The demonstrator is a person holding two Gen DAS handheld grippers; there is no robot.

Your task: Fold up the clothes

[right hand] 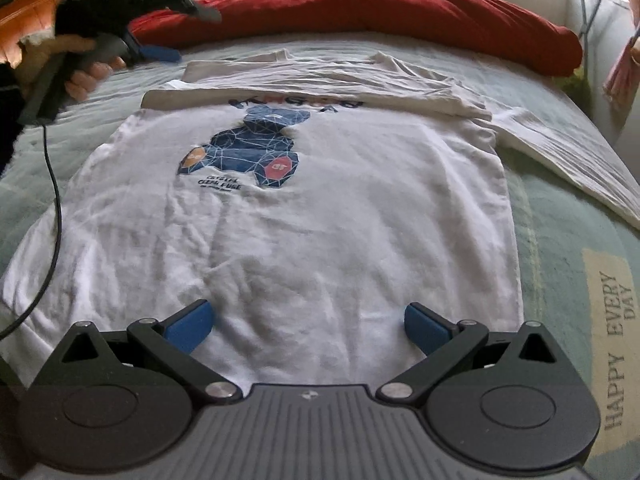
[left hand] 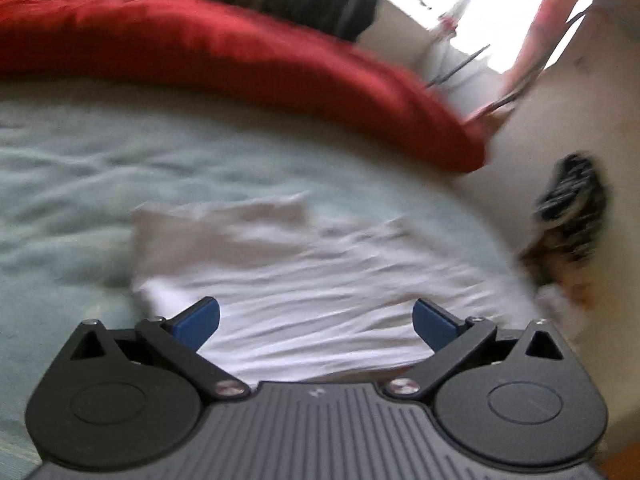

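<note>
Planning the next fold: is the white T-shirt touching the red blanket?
Apart. The right wrist view shows a strip of pale green bedcover between the white T-shirt and the red blanket along the shirt's far edge.

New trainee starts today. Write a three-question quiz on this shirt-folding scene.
1. True or false: the right hand-held gripper is shut on the white T-shirt.
2. What colour is the duvet beyond the shirt? A blue, B red, C yellow.
3. Fill in: the blanket patch reads "HAPPY EVERY ___".

Key: 1 false, its jaws are open, as are the left hand-held gripper's; 2 B; 3 DAY.
</note>
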